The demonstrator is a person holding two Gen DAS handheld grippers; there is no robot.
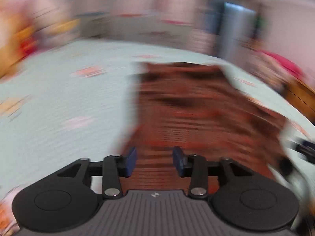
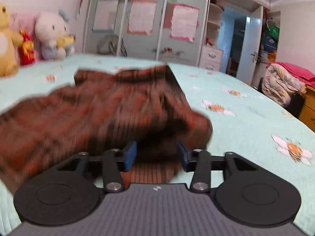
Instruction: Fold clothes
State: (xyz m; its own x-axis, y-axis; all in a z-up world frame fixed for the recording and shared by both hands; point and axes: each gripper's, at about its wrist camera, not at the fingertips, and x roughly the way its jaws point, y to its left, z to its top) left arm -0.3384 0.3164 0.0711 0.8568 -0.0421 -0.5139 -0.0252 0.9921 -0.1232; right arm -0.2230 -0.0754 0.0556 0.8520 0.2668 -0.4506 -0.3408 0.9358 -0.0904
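Both the left gripper and right gripper have jaws released over the brown garment, with loads of bare bed around its edges.

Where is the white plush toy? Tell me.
In the right wrist view the white plush toy sits at the far left of the bed, between a red ornament and the wardrobe.

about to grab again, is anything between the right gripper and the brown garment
Nothing visible. The right gripper has its jaws apart right at the near edge of the brown garment, which lies on the bedspread with nothing in between.
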